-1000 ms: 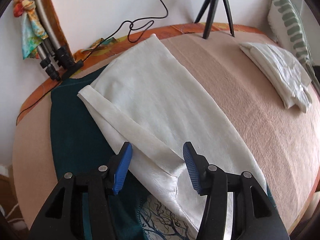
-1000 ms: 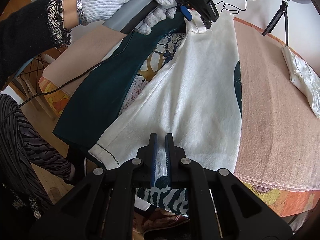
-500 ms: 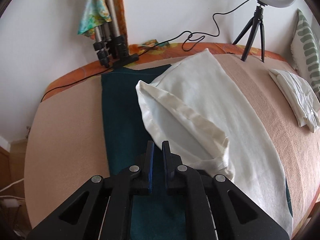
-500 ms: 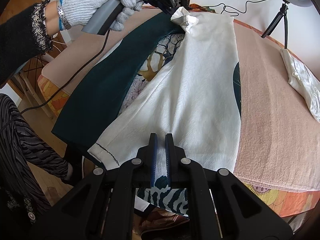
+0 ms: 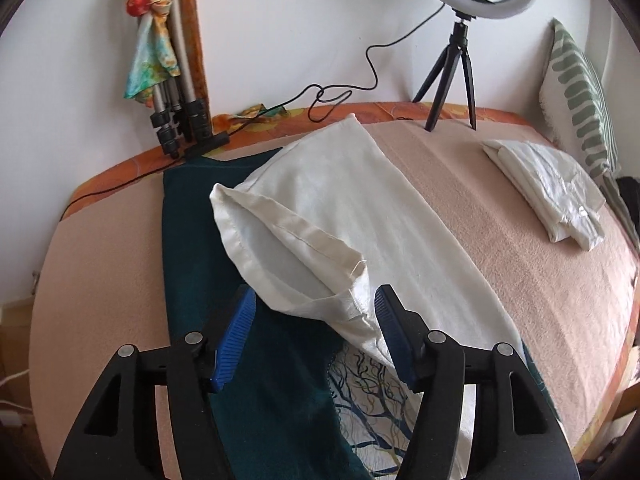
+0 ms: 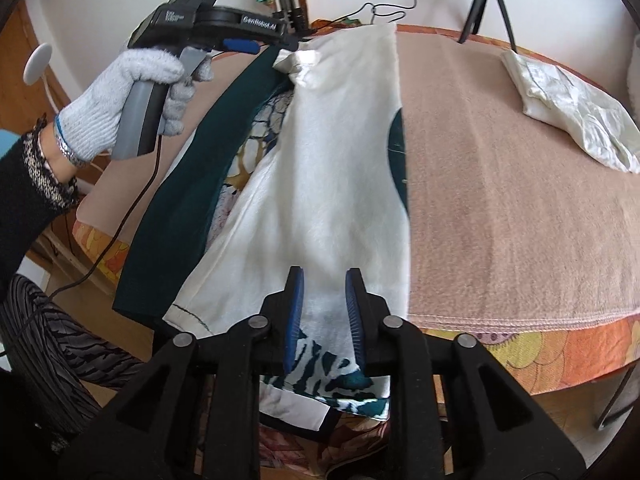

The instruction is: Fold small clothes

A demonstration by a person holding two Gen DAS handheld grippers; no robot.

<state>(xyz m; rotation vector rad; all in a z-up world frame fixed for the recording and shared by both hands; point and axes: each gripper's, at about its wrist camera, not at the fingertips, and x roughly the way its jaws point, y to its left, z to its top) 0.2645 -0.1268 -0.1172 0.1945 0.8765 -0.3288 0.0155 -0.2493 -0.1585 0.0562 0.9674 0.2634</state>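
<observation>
The white garment (image 5: 360,216) lies lengthwise on the pink blanket (image 5: 520,260) that covers the bed, its near part draped over a dark green cloth (image 5: 192,240) with a branch-print panel, and one end hangs over the bed's front edge in the right wrist view. It reads as thin, soft woven fabric: light, limp, with no stiffness to keep a shape, so it will sag and crease wherever it is not supported and will probably slide easily over the cloth beneath. The hemmed opening near the left gripper (image 5: 312,320) stands puffed up and rumpled, a sign that the fabric holds trapped air and needs smoothing before a fold will lie flat. The left gripper's jaws are opening and stand wide, with the crumpled corner of the hem lying between the blue pads (image 5: 240,320) but not pinched. The right gripper (image 6: 322,312) is also opening, its jaws at a narrow gap over the hanging end, the cloth between them and apparently free of the pads. The best holds look to be the doubled hem corners, where the stitched seam gives the pads something thicker to bite; a pinch in the single layer mid-panel would likely slip or drag a ridge. A folded white piece (image 5: 548,188) lies well apart near the striped pillow (image 5: 580,92)
</observation>
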